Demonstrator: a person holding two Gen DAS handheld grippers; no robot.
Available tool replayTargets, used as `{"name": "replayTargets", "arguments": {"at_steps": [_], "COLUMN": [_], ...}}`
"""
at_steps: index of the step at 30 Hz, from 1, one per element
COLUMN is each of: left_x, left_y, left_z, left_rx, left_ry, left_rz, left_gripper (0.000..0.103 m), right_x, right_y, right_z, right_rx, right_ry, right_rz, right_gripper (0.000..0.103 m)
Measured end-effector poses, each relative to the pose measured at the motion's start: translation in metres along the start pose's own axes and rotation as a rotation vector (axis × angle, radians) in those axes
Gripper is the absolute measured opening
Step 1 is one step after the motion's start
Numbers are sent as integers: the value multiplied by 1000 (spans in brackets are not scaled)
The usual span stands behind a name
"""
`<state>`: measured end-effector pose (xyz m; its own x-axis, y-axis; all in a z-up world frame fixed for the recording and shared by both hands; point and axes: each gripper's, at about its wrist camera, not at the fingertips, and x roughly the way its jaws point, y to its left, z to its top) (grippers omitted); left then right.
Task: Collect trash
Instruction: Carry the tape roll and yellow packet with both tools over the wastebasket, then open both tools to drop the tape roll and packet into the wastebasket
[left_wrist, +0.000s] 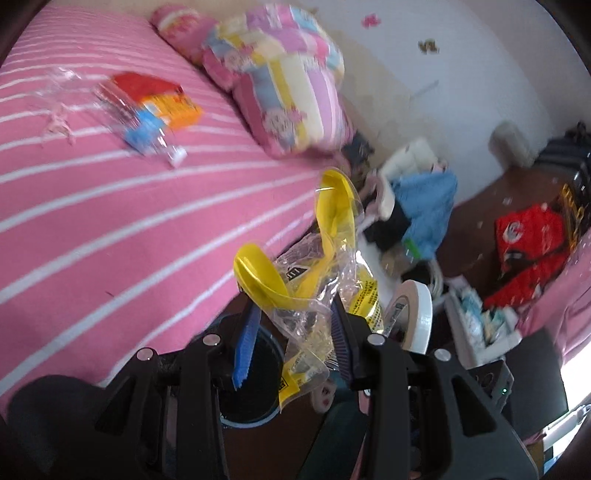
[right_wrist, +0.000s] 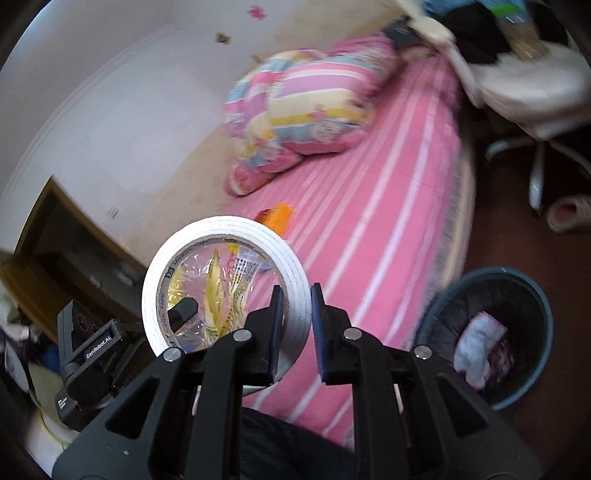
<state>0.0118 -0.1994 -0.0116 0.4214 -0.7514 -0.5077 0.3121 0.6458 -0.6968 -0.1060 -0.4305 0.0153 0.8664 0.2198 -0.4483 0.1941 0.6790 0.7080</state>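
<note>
My left gripper is shut on a crumpled clear plastic package that holds curved yellow plastic pieces. It hangs above a dark bin beside the bed. My right gripper is shut on the wall of a white tape roll; that roll shows just right of the left fingers. The yellow package is visible through the roll's hole. A blue-rimmed bin with trash inside stands on the floor to the right. On the pink striped bed lie a plastic bottle, a red and orange packet and a clear wrapper.
A patchwork pillow lies at the head of the bed against the white wall. A white chair piled with clothes stands by the bed. A red bag and clutter sit on the dark floor. The left gripper's camera body is close at left.
</note>
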Motion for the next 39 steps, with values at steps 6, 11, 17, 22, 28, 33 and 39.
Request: {"name": "replayTargets", "arguments": {"at_steps": [6,11,17,22,28,33,39], "left_x": [71,121,168,198,224,224,198], "left_y": [5,8,25,21,13,17,19], "left_z": [-16,-26,-35,-44,-49,-47,-38], "left_rx": [-17,20,12,80,159,104,18], "left_ry": [155,271,398,476,522,533,471], "left_rz": [17,97,182,207,277,244,201], "left_gripper": [36,36,36,38,78,80,83], "right_x": [3,10,20,29,10,3,-1], "right_y": [-65,-114,-171,-206,-218,-218,-193], "right_z": [-1,-9,-25,-38,-37,-37,-29], "right_rx": [145,280,489,618,648,646,606], "right_ry": [30,50,82,92,-15,-12,-8], "right_rz": [-55,-95,-108,-131,-275,-272,-220], "right_gripper": [16,16,16,19,82,84,87]}}
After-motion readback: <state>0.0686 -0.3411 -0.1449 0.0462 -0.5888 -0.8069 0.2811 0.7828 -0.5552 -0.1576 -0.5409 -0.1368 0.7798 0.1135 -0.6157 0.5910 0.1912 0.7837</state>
